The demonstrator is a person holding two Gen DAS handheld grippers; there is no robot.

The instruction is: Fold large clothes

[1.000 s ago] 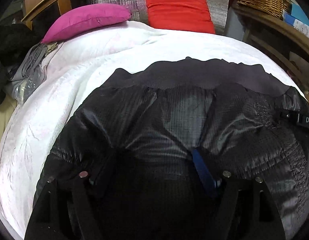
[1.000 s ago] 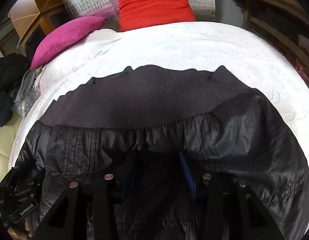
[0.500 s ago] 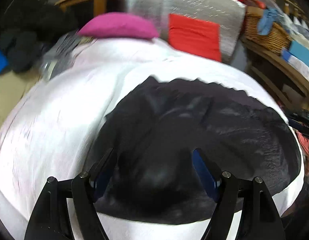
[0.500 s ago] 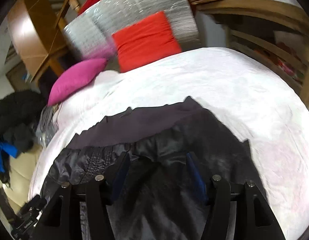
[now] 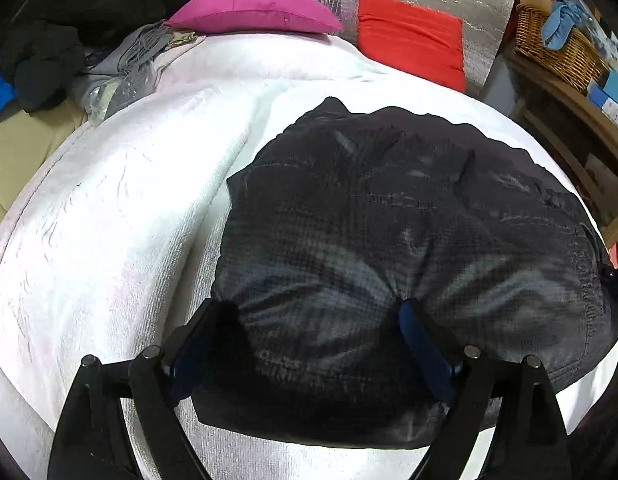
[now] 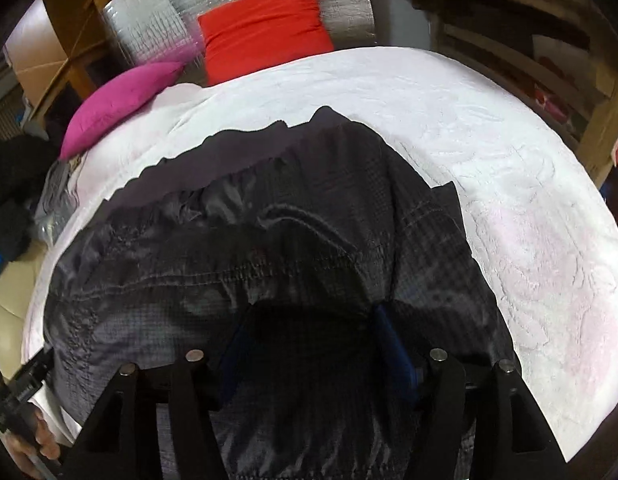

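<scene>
Dark jacket (image 5: 389, 240) on white bedcover (image 5: 109, 220), left gripper (image 5: 309, 340) jaws just opening wide with fabric between, right gripper (image 6: 313, 344) jaws also opening, pink pillow (image 5: 253, 10), red cushion (image 5: 409, 36), wicker basket (image 5: 557, 48) around.

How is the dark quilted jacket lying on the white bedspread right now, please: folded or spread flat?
Folded. The dark quilted jacket lies as a compact doubled bundle, its ribbed hem on top at the far edge.

I'm looking along my left gripper (image 5: 305, 332) at the dark jacket (image 5: 409, 240) lying bunched on the white bedspread (image 5: 109, 220). My jaws have just been opening and stand wide, jacket fabric bulging between the blue pads (image 5: 425, 344). Beyond lie a magenta pillow (image 5: 253, 10) and a red cushion (image 5: 413, 36); a wicker basket (image 5: 557, 48) sits far right.
</scene>
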